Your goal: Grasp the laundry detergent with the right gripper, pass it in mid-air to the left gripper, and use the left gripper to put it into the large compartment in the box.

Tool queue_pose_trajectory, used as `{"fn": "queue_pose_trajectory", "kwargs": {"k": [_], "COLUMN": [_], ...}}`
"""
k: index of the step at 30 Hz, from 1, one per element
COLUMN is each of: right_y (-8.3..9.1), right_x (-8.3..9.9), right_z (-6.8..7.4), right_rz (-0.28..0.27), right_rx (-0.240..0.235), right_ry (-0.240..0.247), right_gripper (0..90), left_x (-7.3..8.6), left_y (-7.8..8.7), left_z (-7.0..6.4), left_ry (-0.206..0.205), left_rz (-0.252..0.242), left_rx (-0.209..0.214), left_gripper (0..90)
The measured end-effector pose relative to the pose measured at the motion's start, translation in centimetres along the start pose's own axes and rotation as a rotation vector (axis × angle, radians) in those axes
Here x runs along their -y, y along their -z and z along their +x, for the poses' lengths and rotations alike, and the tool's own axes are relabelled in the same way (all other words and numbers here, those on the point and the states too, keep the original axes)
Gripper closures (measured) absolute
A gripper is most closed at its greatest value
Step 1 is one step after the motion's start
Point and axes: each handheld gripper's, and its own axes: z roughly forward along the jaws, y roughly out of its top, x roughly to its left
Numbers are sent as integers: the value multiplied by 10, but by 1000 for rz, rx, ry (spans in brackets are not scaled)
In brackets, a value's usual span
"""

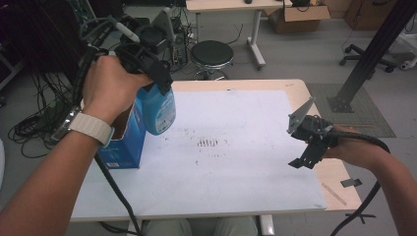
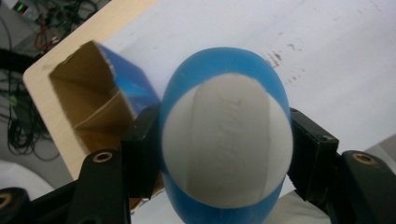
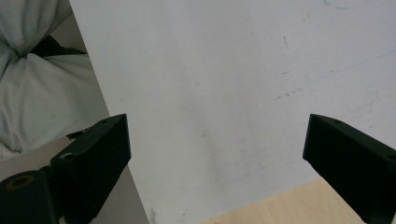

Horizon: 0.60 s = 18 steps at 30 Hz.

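Blue and white, the bottle hangs clamped at its top in the left tongs, jaws pressed on both flanks of it as the left gripper view shows. Just beside and below these tongs, to their left, stands the open box, its cardboard mouth facing up; the bottle's base is above the box's rim level and slightly off to its right side, over the white sheet on the worktop. My judgement: the bottle is in the air between box and sheet, either just lifted out or about to go in. Next it needs a steady carry, kept upright, clear of the box wall. Well to the right, the right tongs hover spread wide over the sheet's edge, holding nothing.
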Motion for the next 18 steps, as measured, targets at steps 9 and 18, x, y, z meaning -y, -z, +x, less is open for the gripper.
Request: {"fn": "queue_pose_trajectory", "kwargs": {"k": [9, 18], "right_y": [3, -3], "right_x": [4, 9], "right_z": [-12, -21], "right_rz": [23, 43], "right_rx": [-7, -16], "right_ry": [-6, -7], "right_gripper": [72, 67], "left_x": [8, 12], "left_y": [10, 16], "left_z": [37, 68], "left_ry": [153, 302], "left_rz": [-10, -11], "left_rx": [-29, -68], "left_gripper": [383, 383]}}
